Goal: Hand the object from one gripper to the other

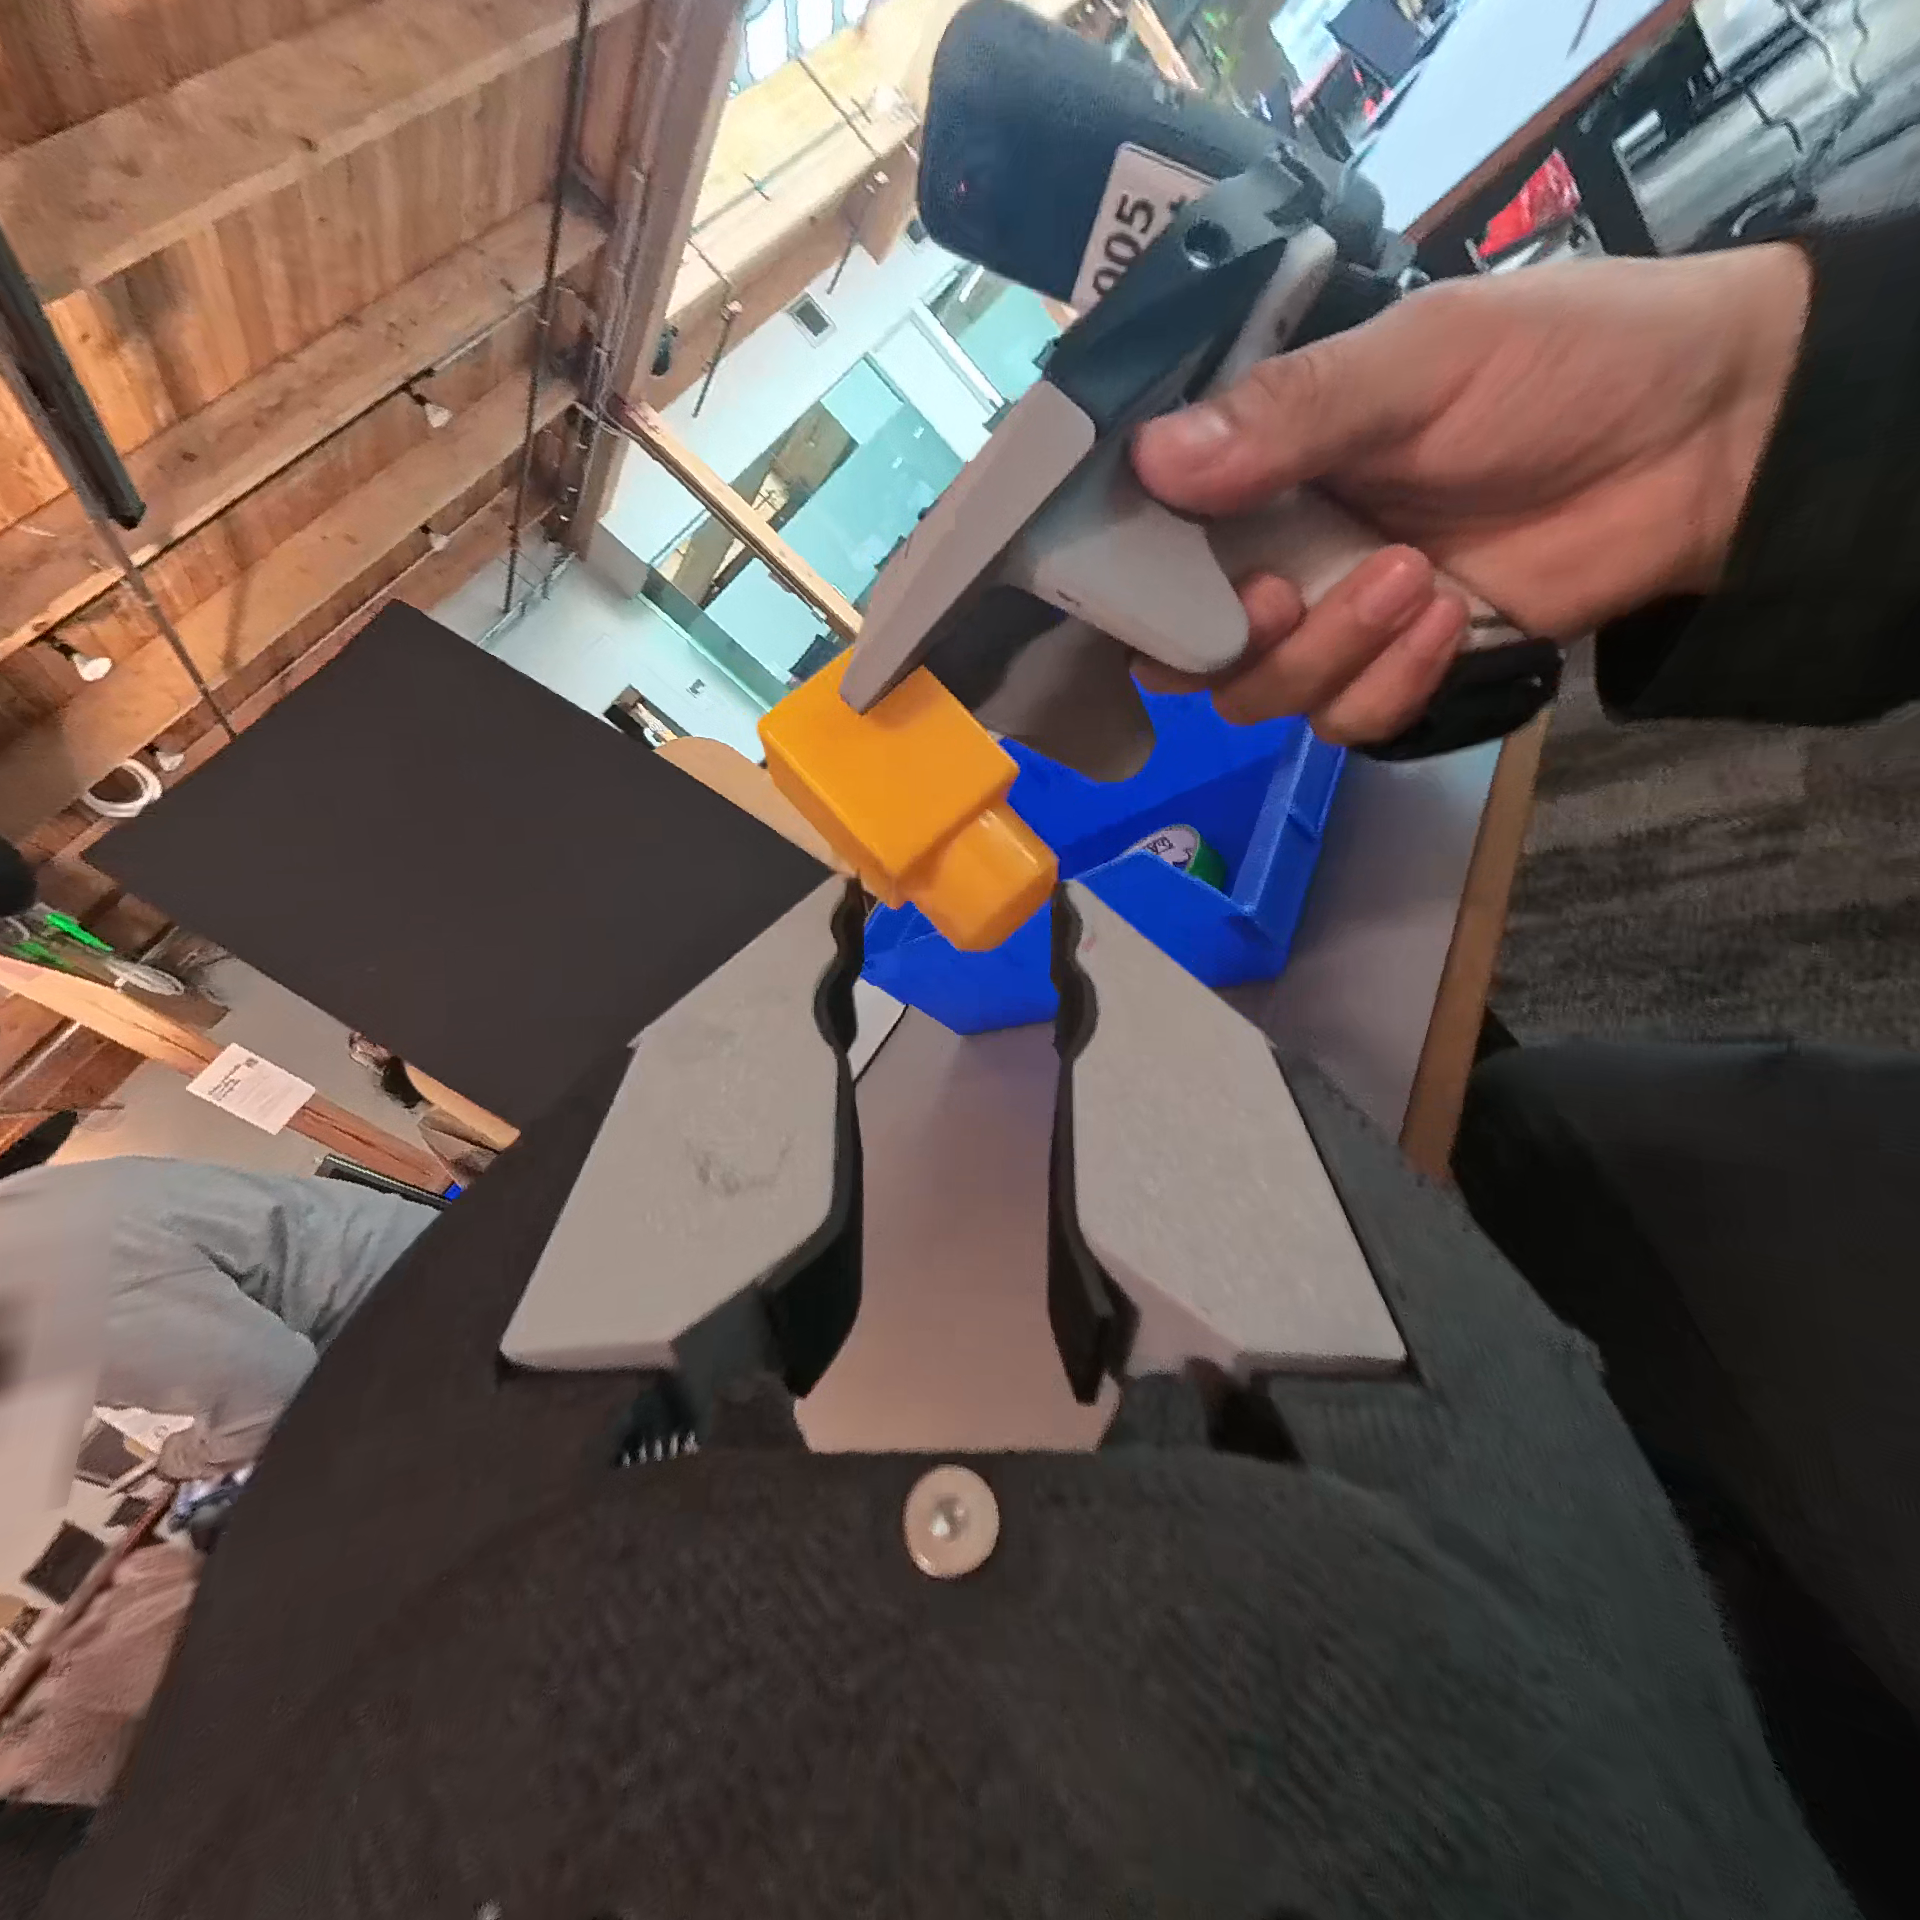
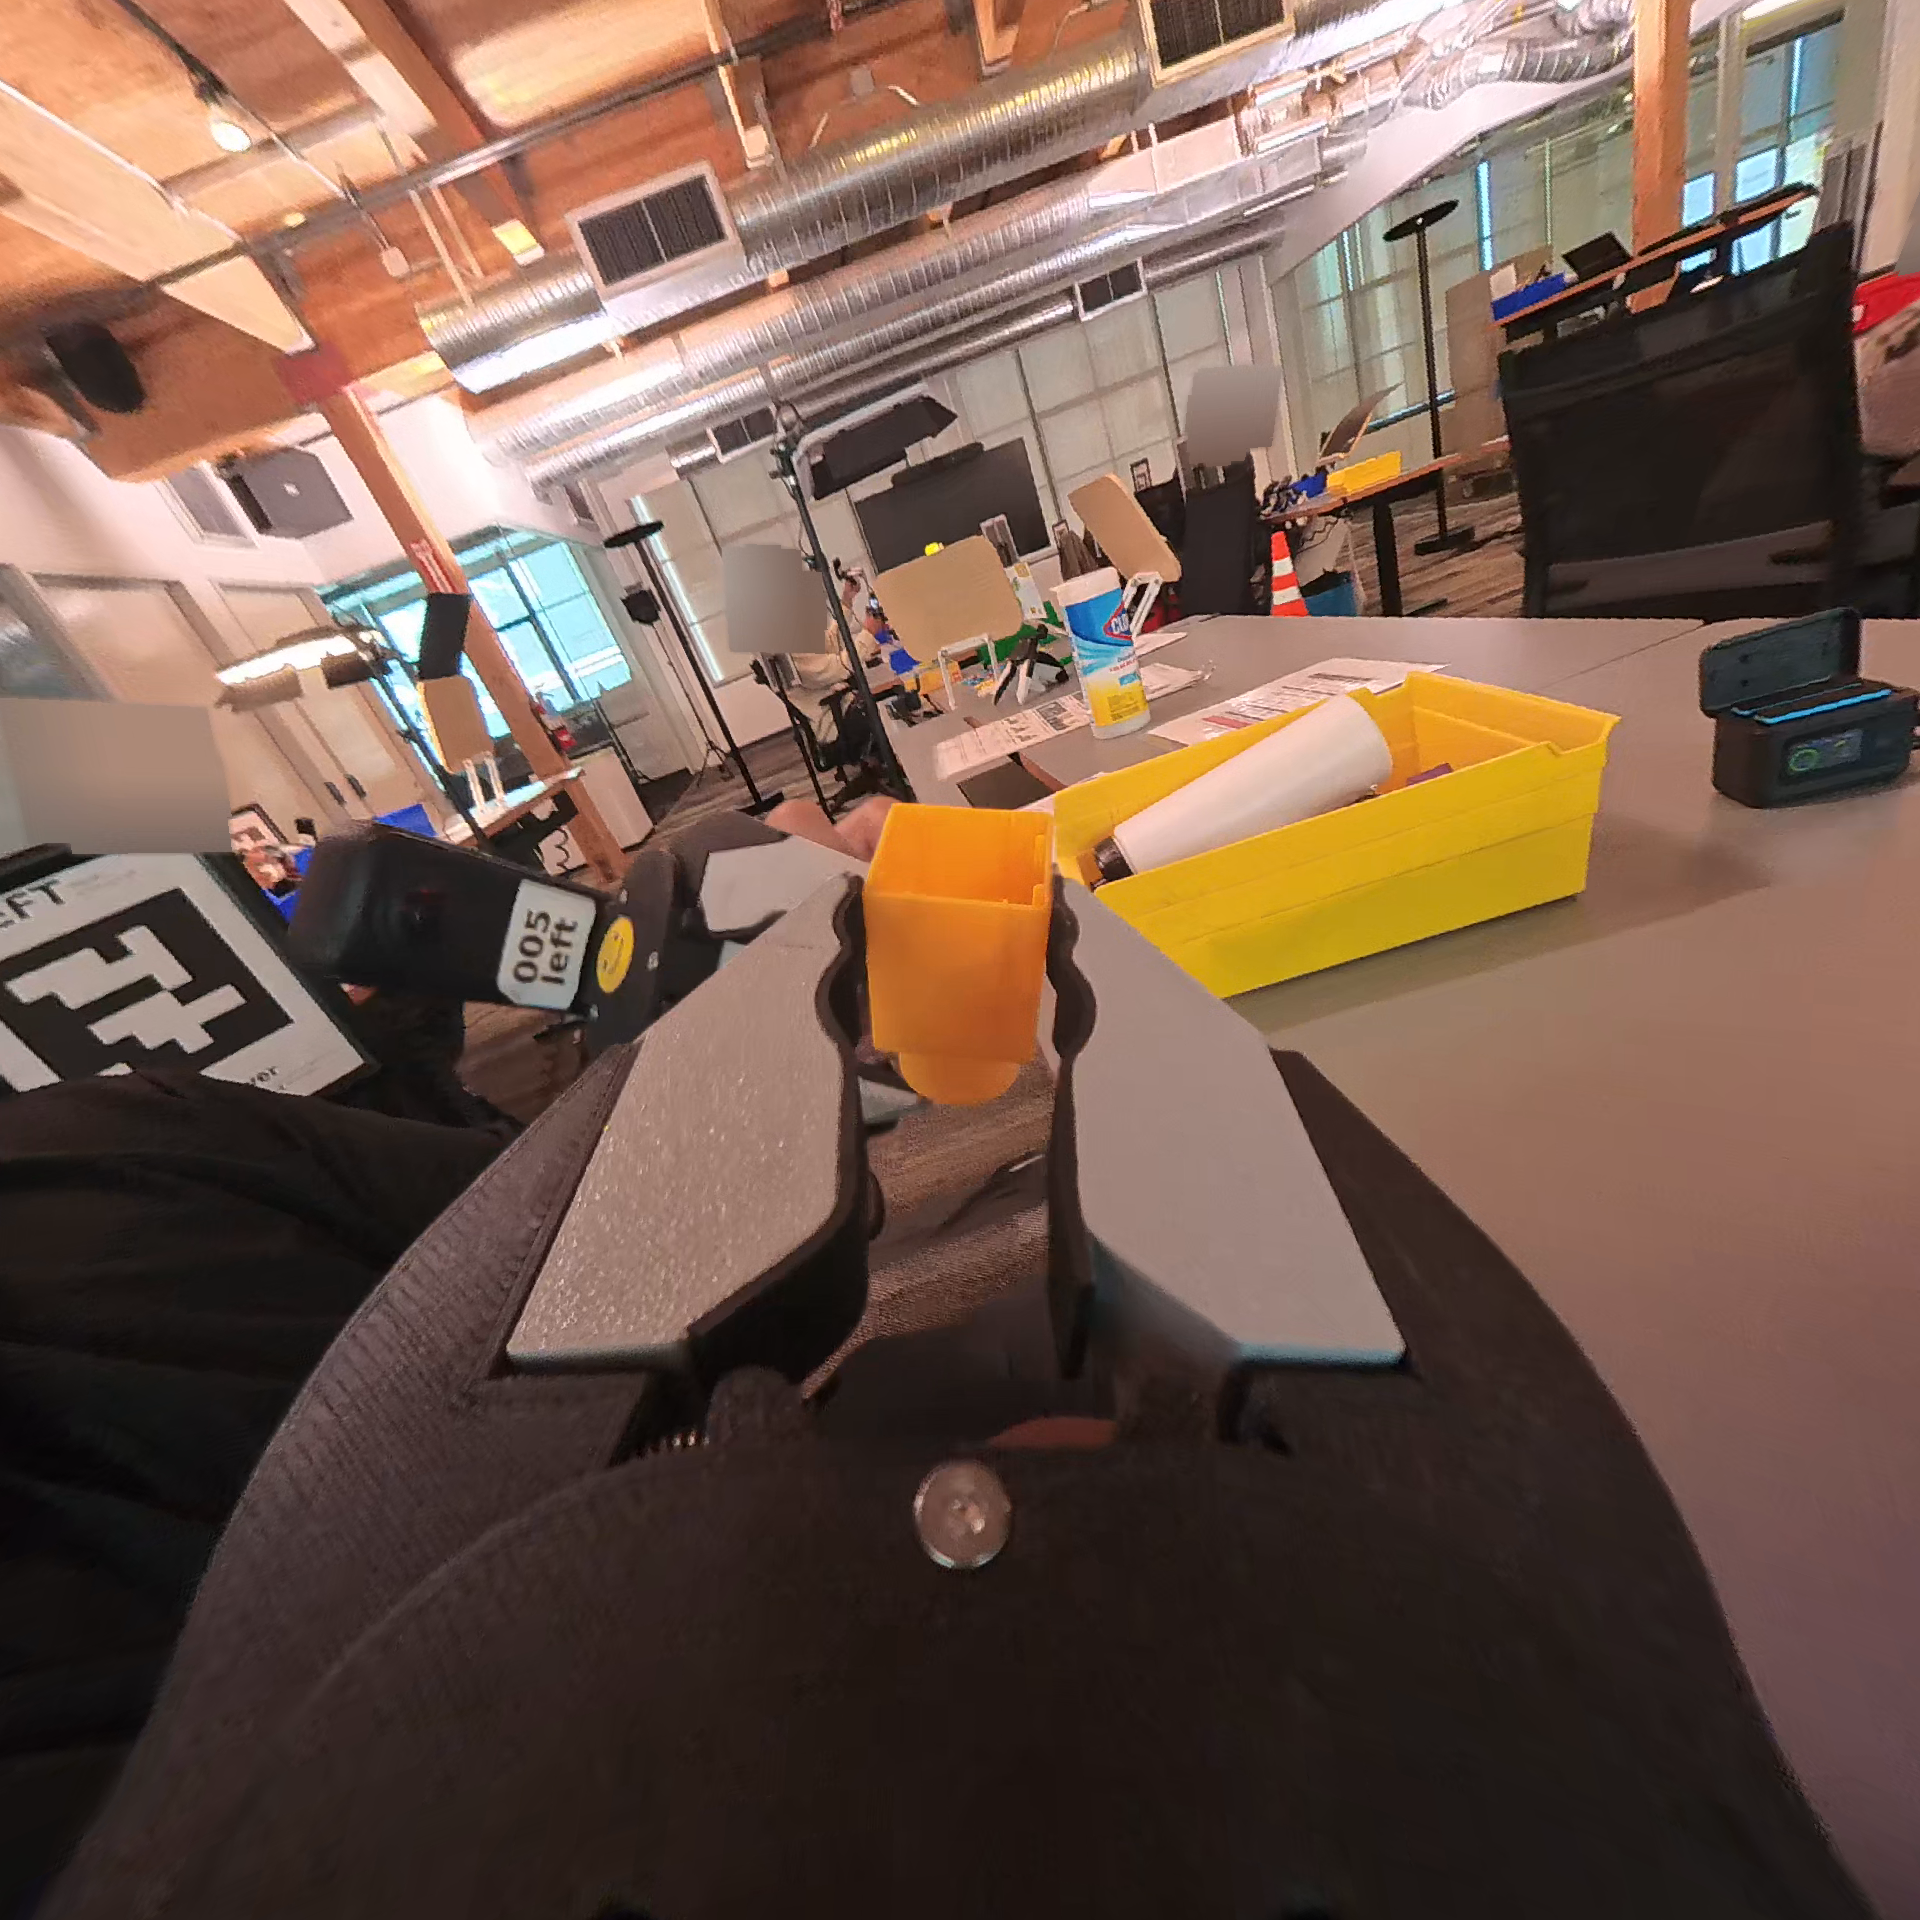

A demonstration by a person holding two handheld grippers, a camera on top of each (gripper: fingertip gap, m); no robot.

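Observation:
An orange plastic block [image 1: 894, 795] with a wide hollow body and a narrower stub is held in the air between both grippers. In the left wrist view, my left gripper [image 1: 956, 899] has its fingertips closed on either side of the stub. The right gripper [image 1: 1049, 540], held by a hand, comes down from the upper right and pinches the wide body. In the right wrist view, my right gripper [image 2: 954, 935] is shut on the orange block [image 2: 956, 956], open end up. The left gripper [image 2: 748, 894] shows behind and left of it, partly hidden.
A blue bin [image 1: 1226, 894] stands on the grey table [image 1: 1382, 935] behind the block. A yellow bin [image 2: 1351, 862] with a white bottle [image 2: 1247, 790] stands to the right, with a wipes canister [image 2: 1107, 655] and a black case [image 2: 1808, 717] farther back. A black board [image 1: 436, 821] stands at left.

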